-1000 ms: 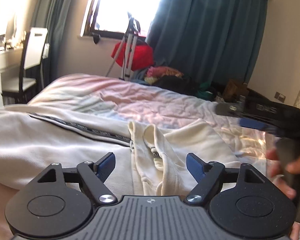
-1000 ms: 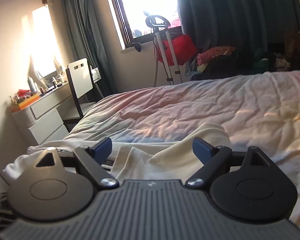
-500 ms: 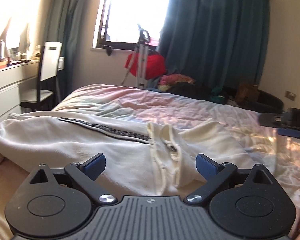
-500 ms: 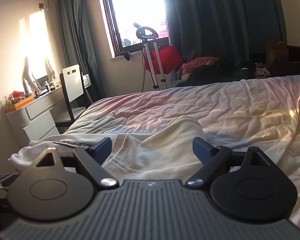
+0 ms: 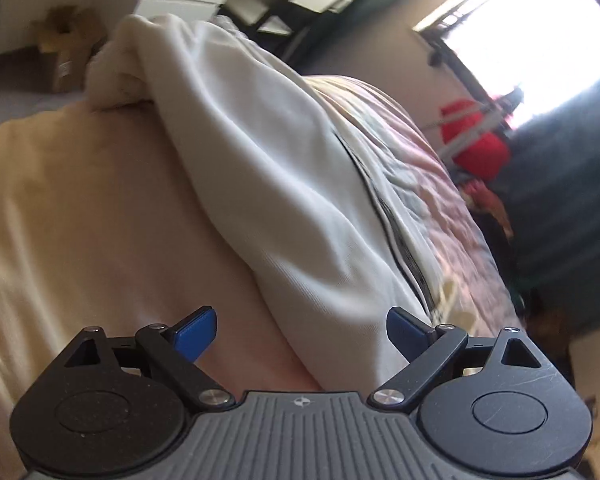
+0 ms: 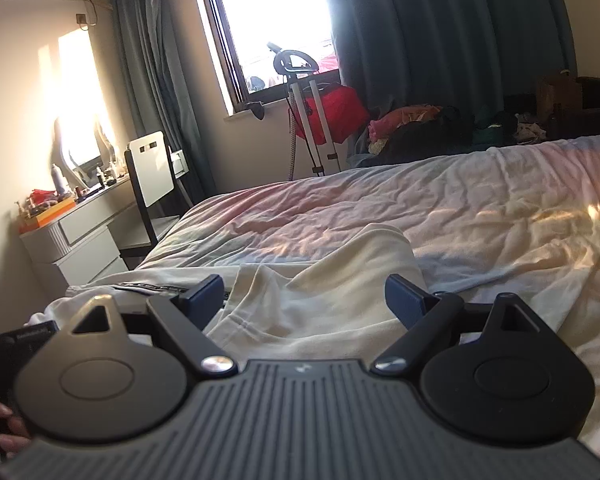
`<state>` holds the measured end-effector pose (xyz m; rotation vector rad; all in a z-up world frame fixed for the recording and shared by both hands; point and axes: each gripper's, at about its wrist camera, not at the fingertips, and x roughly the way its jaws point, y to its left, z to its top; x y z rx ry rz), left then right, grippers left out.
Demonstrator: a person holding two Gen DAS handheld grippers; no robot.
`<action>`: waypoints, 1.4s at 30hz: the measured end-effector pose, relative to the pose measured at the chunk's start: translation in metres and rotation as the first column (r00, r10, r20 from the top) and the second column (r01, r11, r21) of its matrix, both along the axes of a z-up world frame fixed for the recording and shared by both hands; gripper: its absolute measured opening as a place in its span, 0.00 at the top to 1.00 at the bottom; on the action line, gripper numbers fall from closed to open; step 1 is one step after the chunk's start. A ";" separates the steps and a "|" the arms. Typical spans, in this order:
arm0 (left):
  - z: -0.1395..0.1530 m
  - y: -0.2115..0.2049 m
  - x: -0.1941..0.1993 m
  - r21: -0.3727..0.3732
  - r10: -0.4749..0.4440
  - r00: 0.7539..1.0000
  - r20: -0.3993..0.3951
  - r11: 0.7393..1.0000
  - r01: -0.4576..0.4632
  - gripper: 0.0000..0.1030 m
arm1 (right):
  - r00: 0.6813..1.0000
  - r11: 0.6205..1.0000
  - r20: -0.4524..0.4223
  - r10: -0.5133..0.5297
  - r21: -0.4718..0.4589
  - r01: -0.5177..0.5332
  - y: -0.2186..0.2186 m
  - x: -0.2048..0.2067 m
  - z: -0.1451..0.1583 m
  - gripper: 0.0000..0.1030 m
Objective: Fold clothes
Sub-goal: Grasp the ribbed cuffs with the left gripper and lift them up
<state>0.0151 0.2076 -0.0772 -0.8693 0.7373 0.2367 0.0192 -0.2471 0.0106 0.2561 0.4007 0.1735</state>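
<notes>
Folding barely begun, by look of it: cream garment (image 6: 340, 304) lies rumpled and spread on bed (image 6: 480, 216), lower centre of right wrist view, no neat fold visible. Left gripper (image 5: 302, 330) tilted hard, jaws apart, empty, garment's edge running between blue pads up to upper left of frame. Right gripper (image 6: 304, 296) jaws apart too, nothing held, cloth just beyond tips. Count: one garment (dark zip strip (image 5: 384, 216) along it), two grippers, one bed. All folds left, I'd judge.
</notes>
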 end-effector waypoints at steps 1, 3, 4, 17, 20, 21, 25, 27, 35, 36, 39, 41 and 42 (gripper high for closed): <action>0.000 0.012 0.003 -0.008 0.038 0.999 -0.015 0.999 -0.038 0.09 | 1.000 1.000 -0.004 -0.005 0.000 0.005 -0.001 0.001 -0.001 0.14; -0.004 0.036 0.010 -0.068 0.115 0.992 -0.042 0.991 -0.118 0.11 | 1.000 1.000 -0.012 -0.018 0.004 0.018 -0.005 0.001 -0.003 0.14; -0.008 0.049 0.013 -0.113 0.146 0.988 -0.049 0.982 -0.151 0.12 | 1.000 1.000 -0.019 -0.022 0.010 0.022 -0.007 0.002 -0.005 0.14; -0.027 0.131 0.046 0.058 0.285 0.953 0.104 0.955 -0.291 0.66 | 0.992 1.000 -0.126 0.007 -0.013 -0.008 0.011 0.035 -0.036 0.14; -0.022 0.128 0.051 0.164 0.281 0.950 0.136 0.939 -0.301 0.78 | 0.983 0.996 -0.173 0.057 -0.058 -0.068 0.032 0.054 -0.054 0.14; -0.019 0.126 0.053 0.179 0.286 0.947 0.145 0.934 -0.309 0.81 | 0.977 0.992 -0.194 0.084 -0.075 -0.100 0.040 0.062 -0.062 0.14; 0.009 0.098 0.063 0.340 0.263 0.945 0.193 0.886 -0.316 0.85 | 0.947 0.965 -0.299 0.119 -0.189 -0.181 0.069 0.086 -0.101 0.13; 0.027 0.072 0.066 0.490 0.220 0.949 0.226 0.816 -0.306 0.85 | 0.951 0.961 -0.288 0.114 -0.211 -0.179 0.070 0.083 -0.099 0.14; 0.107 -0.039 0.058 0.691 0.114 0.909 0.402 0.613 -0.382 0.86 | 0.954 0.994 -0.286 0.088 0.085 -0.066 0.009 0.053 -0.056 0.14; 0.115 -0.053 0.057 0.701 0.093 0.903 0.420 0.598 -0.388 0.86 | 0.957 0.989 -0.276 0.086 0.139 -0.049 -0.003 0.048 -0.050 0.14; 0.141 -0.099 0.053 0.733 0.019 0.886 0.464 0.553 -0.396 0.86 | 0.971 0.975 -0.234 0.047 0.221 0.006 -0.040 0.036 -0.032 0.14; 0.151 -0.131 0.050 0.749 -0.029 0.873 0.487 0.528 -0.401 0.86 | 0.977 0.963 -0.211 0.014 0.266 0.043 -0.063 0.030 -0.022 0.14; 0.155 -0.147 0.048 0.756 -0.051 0.865 0.499 0.515 -0.405 0.86 | 0.979 0.956 -0.203 -0.005 0.285 0.064 -0.073 0.029 -0.018 0.14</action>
